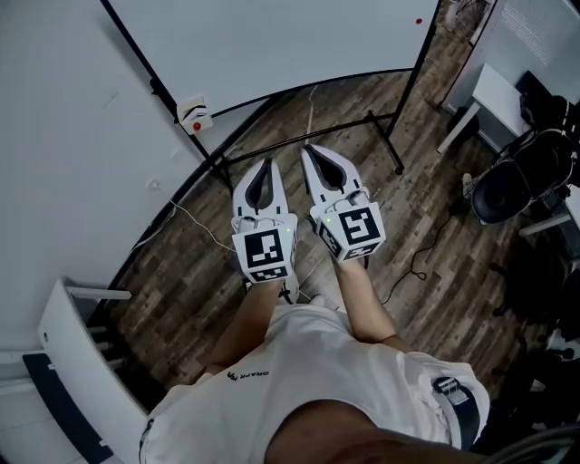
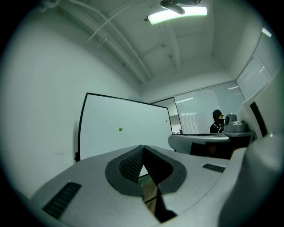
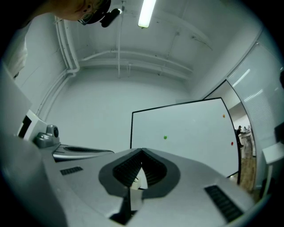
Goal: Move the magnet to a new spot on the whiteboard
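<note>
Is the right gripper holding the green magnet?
No, the right gripper is shut on nothing, and the green magnet sits on the whiteboard ahead.

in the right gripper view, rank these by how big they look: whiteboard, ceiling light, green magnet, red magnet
1. whiteboard, by far the largest
2. ceiling light, a short bright strip
3. green magnet and red magnet: both tiny dots, too alike to rank

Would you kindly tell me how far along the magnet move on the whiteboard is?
Nothing looks done yet: the green magnet sits on the whiteboard, untouched. In hand: nothing; the left gripper and right gripper are both shut and empty, short of the board. Left: reach, grip, move, release.
</note>
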Demonstrator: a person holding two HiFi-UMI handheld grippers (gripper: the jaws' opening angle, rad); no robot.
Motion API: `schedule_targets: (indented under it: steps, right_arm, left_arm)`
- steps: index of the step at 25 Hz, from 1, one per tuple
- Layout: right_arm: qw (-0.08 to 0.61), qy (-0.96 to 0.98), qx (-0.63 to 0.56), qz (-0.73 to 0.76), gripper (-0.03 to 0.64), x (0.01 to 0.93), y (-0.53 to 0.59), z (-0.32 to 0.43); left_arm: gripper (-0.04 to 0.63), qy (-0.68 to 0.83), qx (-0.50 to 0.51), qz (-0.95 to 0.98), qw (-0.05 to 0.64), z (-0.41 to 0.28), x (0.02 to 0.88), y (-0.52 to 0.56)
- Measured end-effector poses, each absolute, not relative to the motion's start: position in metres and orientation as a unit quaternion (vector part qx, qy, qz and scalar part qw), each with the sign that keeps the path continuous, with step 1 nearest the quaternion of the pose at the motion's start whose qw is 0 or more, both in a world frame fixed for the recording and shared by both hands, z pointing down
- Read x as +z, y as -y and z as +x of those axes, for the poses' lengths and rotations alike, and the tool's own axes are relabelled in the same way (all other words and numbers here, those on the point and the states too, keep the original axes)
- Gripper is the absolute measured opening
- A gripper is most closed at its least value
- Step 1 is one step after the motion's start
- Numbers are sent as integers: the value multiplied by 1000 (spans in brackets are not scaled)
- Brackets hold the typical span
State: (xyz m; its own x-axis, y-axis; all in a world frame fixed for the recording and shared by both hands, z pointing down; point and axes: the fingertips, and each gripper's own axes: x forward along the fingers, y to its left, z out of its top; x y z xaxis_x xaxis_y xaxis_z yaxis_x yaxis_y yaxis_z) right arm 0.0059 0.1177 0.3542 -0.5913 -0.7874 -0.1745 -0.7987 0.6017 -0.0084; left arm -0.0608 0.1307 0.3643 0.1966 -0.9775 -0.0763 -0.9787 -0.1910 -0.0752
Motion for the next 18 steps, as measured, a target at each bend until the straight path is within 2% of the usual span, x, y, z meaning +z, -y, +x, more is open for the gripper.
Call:
schedule_targets:
  steps: [9,18]
  right_arm:
    - [70,-897,50,-434,14,360,-60,-7]
    - [77,-894,60,-437,14,345,47,-27]
  left_arm:
    - [3,-638,28,-767,59,-71,365,-67]
    - [3,-636,47,-767,69,-91,346,44]
